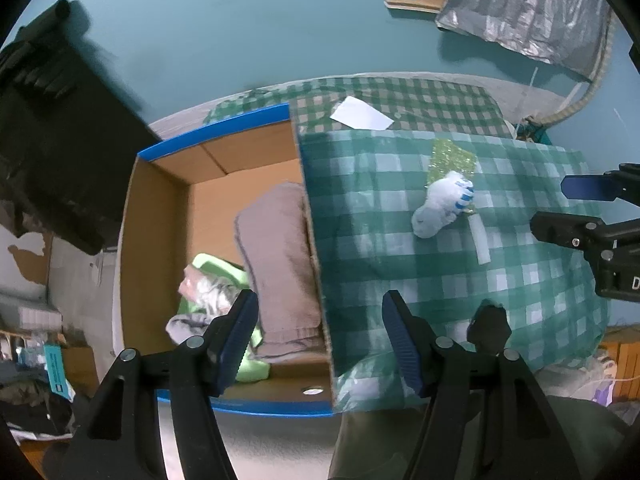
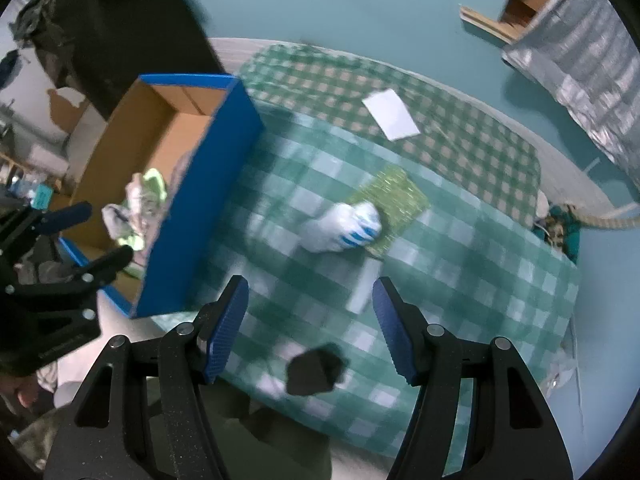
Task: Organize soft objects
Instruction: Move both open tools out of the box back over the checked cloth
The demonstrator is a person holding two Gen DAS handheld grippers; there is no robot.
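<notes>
Nearest, my left tool [image 1: 320,340] hangs with its blue pads spread wide and nothing between them, straddling the box [image 1: 160,216] wall where it meets the green checked cloth [image 1: 520,280]. My right tool [image 2: 310,328] is likewise spread and empty, above the cloth, with a small black object [image 2: 316,370] lying on the checks just below its tips. In the left view the right tool shows at the right edge, and in the right view the left tool sits at the lower left, beside the box.

Inside the box, close to my left pads, lie a folded grey towel [image 1: 280,264], a lime green piece [image 1: 218,268] and some crumpled pale fabric on top of it. The box is brown inside with blue outer walls.

Further out on the cloth, a white sock [image 2: 340,226] with blue stripes lies partly on a glittery green pad [image 2: 390,200], well apart from the box. A pale strip [image 1: 480,240] lies just beside the sock. Beyond that, on a darker checked cloth [image 1: 420,96], rests a white card [image 2: 390,114]. Farthest off, a silver cover [image 1: 524,8] drapes over something against the teal wall.
</notes>
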